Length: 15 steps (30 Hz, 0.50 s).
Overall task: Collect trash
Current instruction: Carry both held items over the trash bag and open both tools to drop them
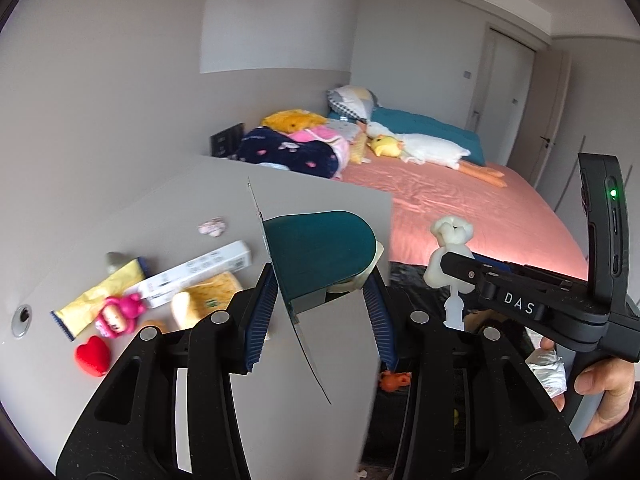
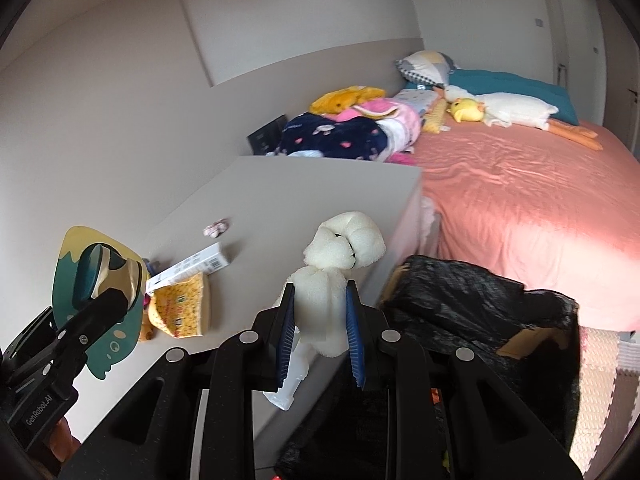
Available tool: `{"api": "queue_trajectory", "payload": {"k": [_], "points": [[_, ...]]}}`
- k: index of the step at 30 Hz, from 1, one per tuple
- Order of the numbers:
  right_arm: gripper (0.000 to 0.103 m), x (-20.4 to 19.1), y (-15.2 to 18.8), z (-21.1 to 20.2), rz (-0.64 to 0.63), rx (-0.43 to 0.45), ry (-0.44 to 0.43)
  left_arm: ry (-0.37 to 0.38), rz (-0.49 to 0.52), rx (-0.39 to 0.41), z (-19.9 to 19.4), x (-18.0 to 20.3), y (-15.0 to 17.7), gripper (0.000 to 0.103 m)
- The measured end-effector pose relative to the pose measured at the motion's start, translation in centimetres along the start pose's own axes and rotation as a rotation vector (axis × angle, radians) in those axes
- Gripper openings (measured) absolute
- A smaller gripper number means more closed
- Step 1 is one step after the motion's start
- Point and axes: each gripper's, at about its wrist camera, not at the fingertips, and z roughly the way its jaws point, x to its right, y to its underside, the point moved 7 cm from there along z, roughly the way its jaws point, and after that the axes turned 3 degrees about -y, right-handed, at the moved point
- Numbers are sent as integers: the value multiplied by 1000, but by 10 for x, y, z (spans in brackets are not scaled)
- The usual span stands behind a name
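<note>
Beside the pink bed [image 2: 520, 208], above the grey tabletop's [image 2: 288, 200] right edge, the right gripper [image 2: 320, 332] fingers clamp a white foam piece [image 2: 328, 292] between them, while the left gripper [image 1: 320, 316] fingers pinch a teal blister pack [image 1: 320, 252].

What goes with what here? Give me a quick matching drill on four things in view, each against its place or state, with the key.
Things:
1. white foam piece
2. teal blister pack
3. red heart
4. white goose plush

Places or states:
A. lying on the pink bed
B. resting on the grey tabletop, near its left edge
C. clamped in the right gripper
D. clamped in the left gripper

Pairs: 1-C, 2-D, 3-B, 4-A
</note>
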Motion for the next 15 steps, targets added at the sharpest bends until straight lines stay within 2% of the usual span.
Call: {"api": "queue_trajectory", "payload": {"k": [15], "points": [[25, 81, 3, -42, 107, 53, 108, 136, 106, -43, 27, 80, -1, 44]]}}
